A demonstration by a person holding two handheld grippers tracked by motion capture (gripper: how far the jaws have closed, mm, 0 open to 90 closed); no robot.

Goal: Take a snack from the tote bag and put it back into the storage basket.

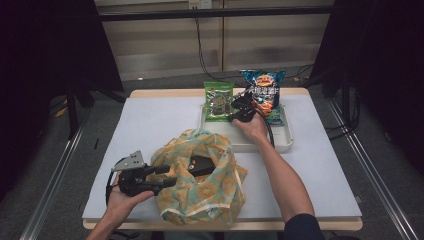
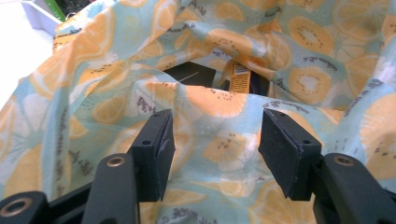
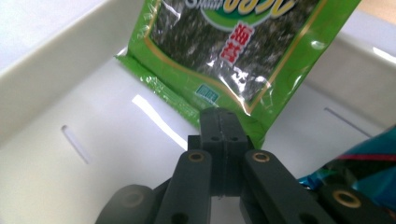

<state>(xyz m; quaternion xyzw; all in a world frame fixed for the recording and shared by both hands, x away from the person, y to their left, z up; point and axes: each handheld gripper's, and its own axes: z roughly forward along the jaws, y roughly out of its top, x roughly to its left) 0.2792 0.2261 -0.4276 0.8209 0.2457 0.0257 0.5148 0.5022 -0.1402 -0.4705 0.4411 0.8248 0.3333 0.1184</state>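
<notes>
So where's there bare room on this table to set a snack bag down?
Bare: the white table left of the tray and behind the fabric bag; also the strip right of the tray. Crowded: the tray, with the green packet, blue bag and right gripper.

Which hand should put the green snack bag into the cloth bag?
Right, probably. The right gripper is already shut on the corner of the green snack bag over the white tray. The left gripper is at the cloth bag, its pads either side of a fold, so it looks busy with the opening.
</notes>
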